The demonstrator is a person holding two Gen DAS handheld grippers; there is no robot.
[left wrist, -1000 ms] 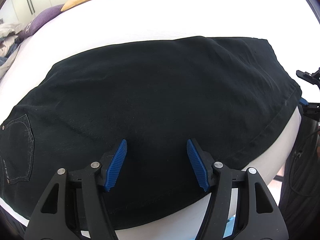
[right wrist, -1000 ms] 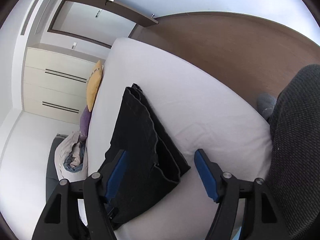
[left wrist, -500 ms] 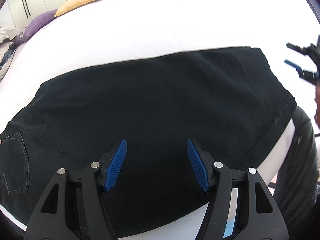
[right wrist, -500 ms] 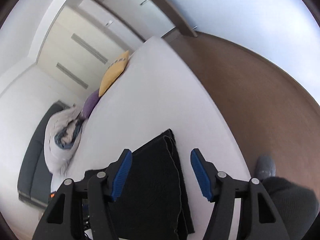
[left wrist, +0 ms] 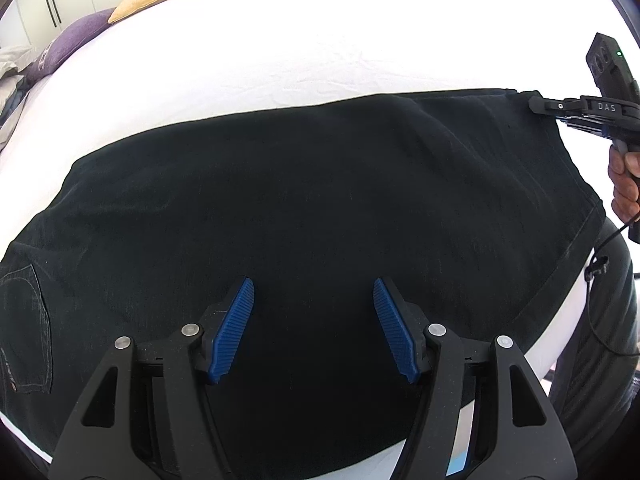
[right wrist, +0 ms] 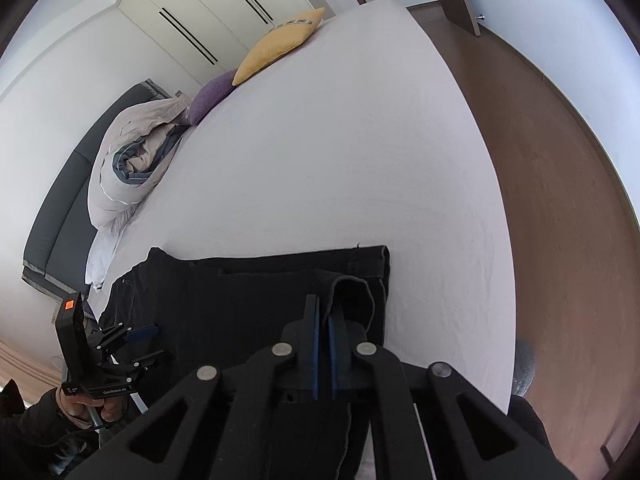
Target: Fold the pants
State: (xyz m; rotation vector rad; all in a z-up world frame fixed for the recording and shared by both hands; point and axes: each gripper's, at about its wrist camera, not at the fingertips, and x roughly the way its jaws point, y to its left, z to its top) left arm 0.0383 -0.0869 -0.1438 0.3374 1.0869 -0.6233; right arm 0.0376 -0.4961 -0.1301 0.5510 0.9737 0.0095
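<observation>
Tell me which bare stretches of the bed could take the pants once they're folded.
The widest bare sheet runs from the pants to the yellow cushion and purple cushion. A narrower strip lies between the hem and the floor-side edge. The bunched duvet crowds the headboard side. The right tongs pinch the hem; the left tongs hover open.

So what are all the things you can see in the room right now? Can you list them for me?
pants: one, black, spread across the bed
bed: one, white sheet
yellow pillow: one, far end of bed
purple pillow: one, beside the yellow pillow
duvet: one, pale grey, bundled beside the purple pillow
wardrobe: white, behind the pillows
floor: brown, beside the bed
left gripper: open, above the pants
right gripper: shut on the pants' hem
</observation>
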